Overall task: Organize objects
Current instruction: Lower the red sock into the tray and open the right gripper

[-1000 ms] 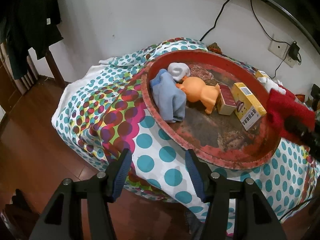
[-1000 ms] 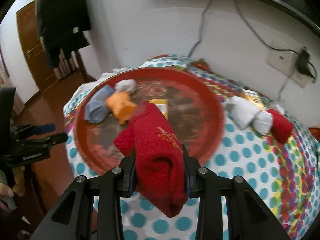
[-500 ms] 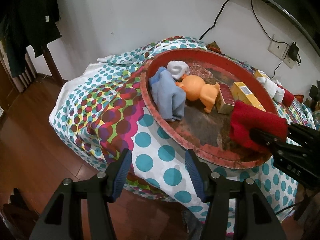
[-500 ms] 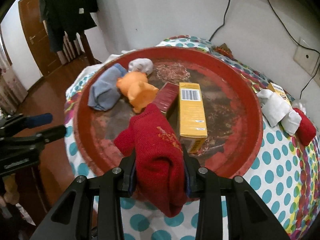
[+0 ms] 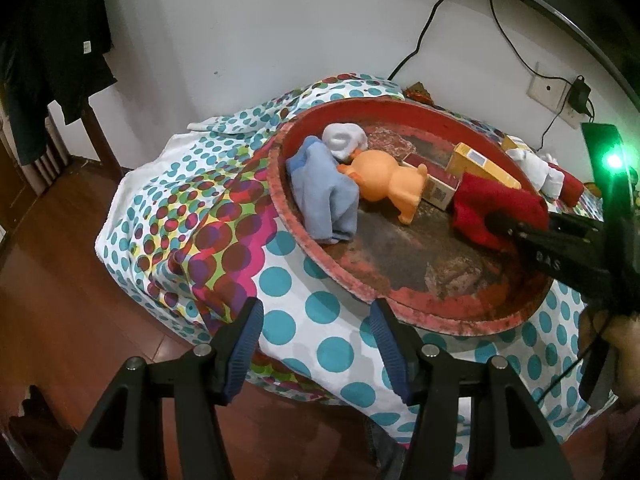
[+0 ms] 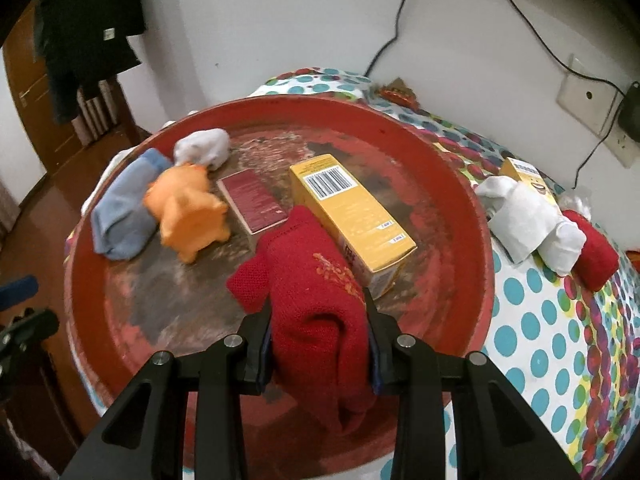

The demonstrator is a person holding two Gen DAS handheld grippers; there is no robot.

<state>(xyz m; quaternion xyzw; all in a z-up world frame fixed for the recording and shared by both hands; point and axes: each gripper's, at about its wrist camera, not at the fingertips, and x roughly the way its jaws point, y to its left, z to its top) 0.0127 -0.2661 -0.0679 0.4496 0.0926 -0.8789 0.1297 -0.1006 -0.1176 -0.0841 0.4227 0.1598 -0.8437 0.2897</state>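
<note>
A round red tray [image 6: 476, 216] [image 5: 280, 184] sits on a polka-dot cloth. In it lie a blue sock [image 6: 120, 212] [image 5: 324, 196], a rolled white sock [image 6: 204, 148] [image 5: 344, 140], an orange toy pig [image 6: 188, 216] [image 5: 384, 180], a dark red box [image 6: 252, 200] [image 5: 436, 184] and a yellow box [image 6: 352, 216] [image 5: 480, 164]. My right gripper [image 6: 318, 344] is shut on a red sock [image 6: 312, 292] [image 5: 496, 208] and holds it over the tray beside the yellow box. My left gripper [image 5: 316, 344] is open and empty, off the table's front edge.
On the cloth right of the tray lie white socks [image 6: 528, 220], another red sock [image 6: 592, 252] and a second yellow box [image 6: 524, 172]. Wall, socket [image 6: 588, 100] and cables are behind. Wooden floor [image 5: 60, 280] lies to the left, dark clothes [image 5: 44, 40] hang there.
My right gripper has carried the red sock forward from the cloth to over the tray, close to the yellow box. The left gripper has barely moved.
</note>
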